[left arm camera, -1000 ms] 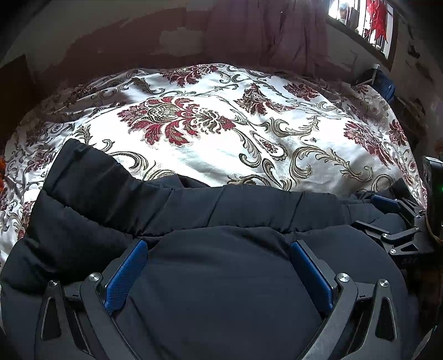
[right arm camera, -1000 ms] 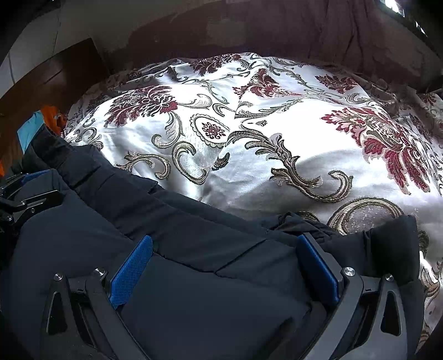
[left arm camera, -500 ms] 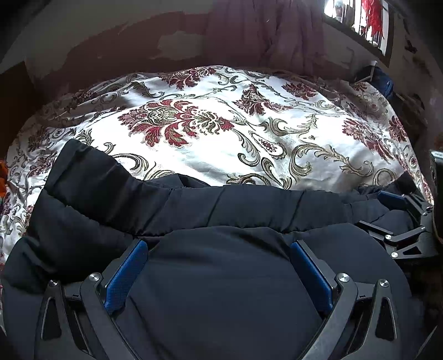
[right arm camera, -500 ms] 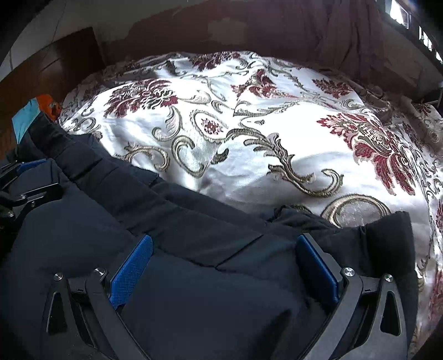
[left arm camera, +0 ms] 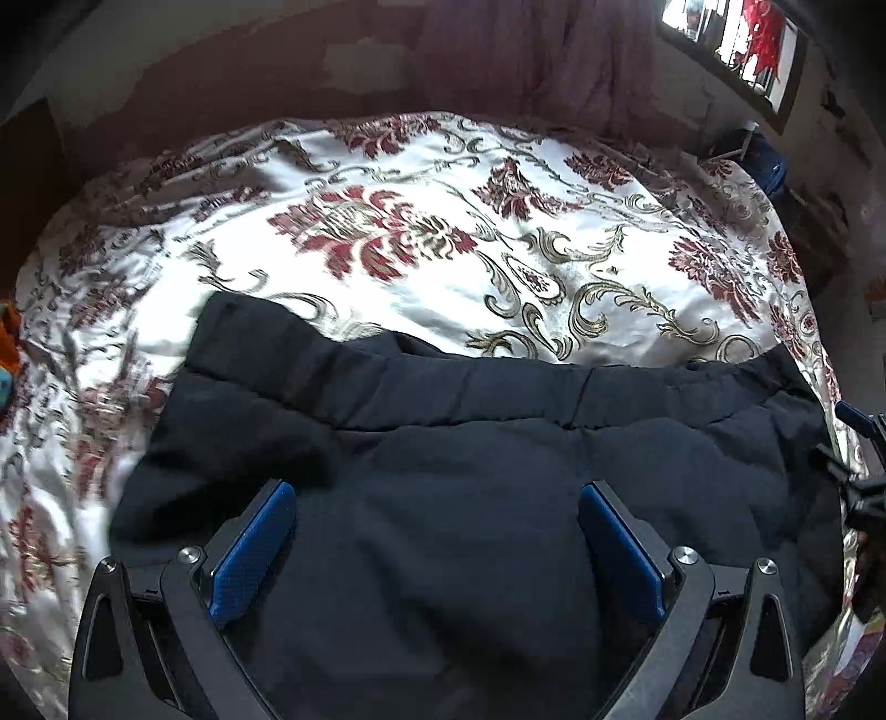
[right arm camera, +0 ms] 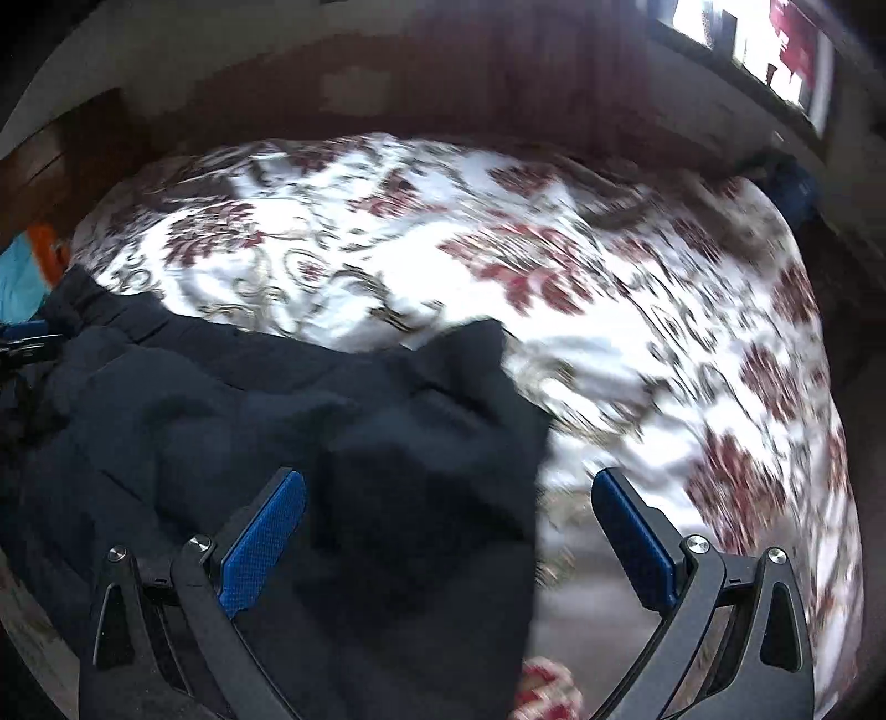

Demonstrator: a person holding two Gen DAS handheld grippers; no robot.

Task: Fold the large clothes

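Note:
A large black padded garment (left arm camera: 443, 443) lies folded on the floral bedspread (left arm camera: 398, 249). My left gripper (left arm camera: 437, 498) is open above its near part, blue pads wide apart, holding nothing. In the right wrist view the garment (right arm camera: 277, 421) fills the lower left and its right edge runs between the jaws. My right gripper (right arm camera: 448, 498) is open and empty; the left pad is over the garment, the right pad over the bedspread (right arm camera: 637, 310). The right gripper shows at the right edge of the left wrist view (left arm camera: 861, 471). The right wrist view is motion-blurred.
A dark wall and a purple curtain (left arm camera: 531, 55) stand behind the bed. A window (left arm camera: 731, 44) is at the upper right. Orange and blue items (right arm camera: 33, 260) lie at the bed's left edge. A dark blue object (left arm camera: 767, 160) sits at the far right corner.
Both grippers have pulled back and up from the garment. The right gripper has swung right, so the garment's right edge now lies between its jaws. The garment stays on the bed.

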